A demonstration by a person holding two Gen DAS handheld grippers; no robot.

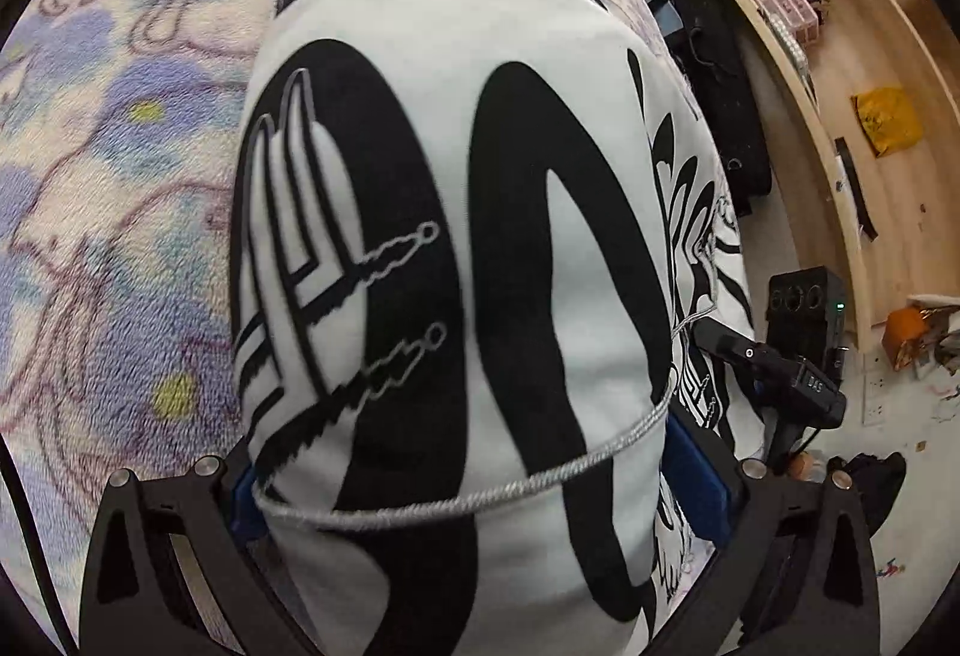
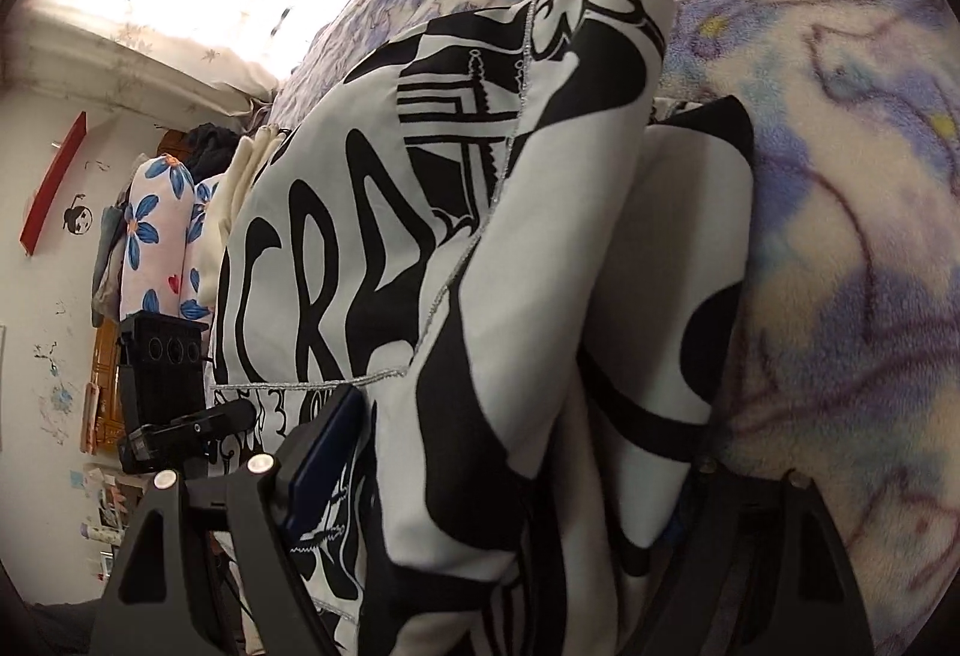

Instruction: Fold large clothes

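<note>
One white garment (image 1: 456, 248) with bold black print fills both views, bunched up over a bed blanket (image 1: 120, 128) patterned in purple and blue flowers. The left tool (image 1: 480, 494) grips a thick fold of it; cloth hides the fingertips, leaving two blue pads partly visible. The right tool (image 2: 510, 488) also clamps a gathered fold, its right finger mostly buried. A silver cord (image 1: 468, 500) edges the fabric. One wooden shelf (image 1: 840, 56) is cut off at the frame edge.
</note>
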